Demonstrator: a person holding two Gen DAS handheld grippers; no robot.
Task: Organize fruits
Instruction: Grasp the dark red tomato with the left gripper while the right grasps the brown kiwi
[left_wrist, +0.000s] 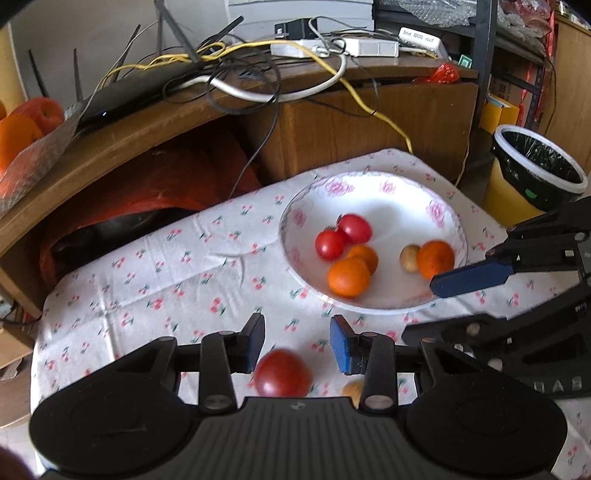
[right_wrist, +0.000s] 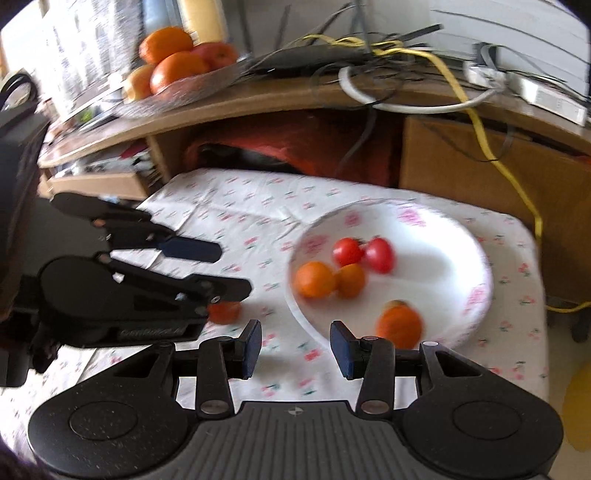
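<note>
Hovering low over a cloth-covered surface (left_wrist: 155, 280), the left claw (left_wrist: 297, 343) stood open with nothing between its blue pads, a loose red tomato (left_wrist: 283, 373) lying on the cloth just beneath and between them, near the surface's near edge. A small tan fruit (left_wrist: 352, 391) sat beside that tomato, partly hidden by the claw's right finger. The right claw (right_wrist: 295, 345) was likewise open and empty, poised at the near rim of a flowered white plate (left_wrist: 369, 188); from the left wrist camera one of its blue pads (left_wrist: 469, 277) reached over the plate's right rim. The plate rested toward the far right corner of the surface and carried two small tomatoes (left_wrist: 343, 234) touching each other, two oranges (left_wrist: 352, 271) pressed together just in front of them, and, apart to the right, a third orange (left_wrist: 436, 258) with a small brown fruit (left_wrist: 409, 257) against it. Behind the surface, a wooden desk (left_wrist: 110, 147) bore tangled cables (left_wrist: 240, 70) and a tray of oranges and apples (right_wrist: 177, 62). A lined bin (left_wrist: 539, 166) stood off the far right corner
</note>
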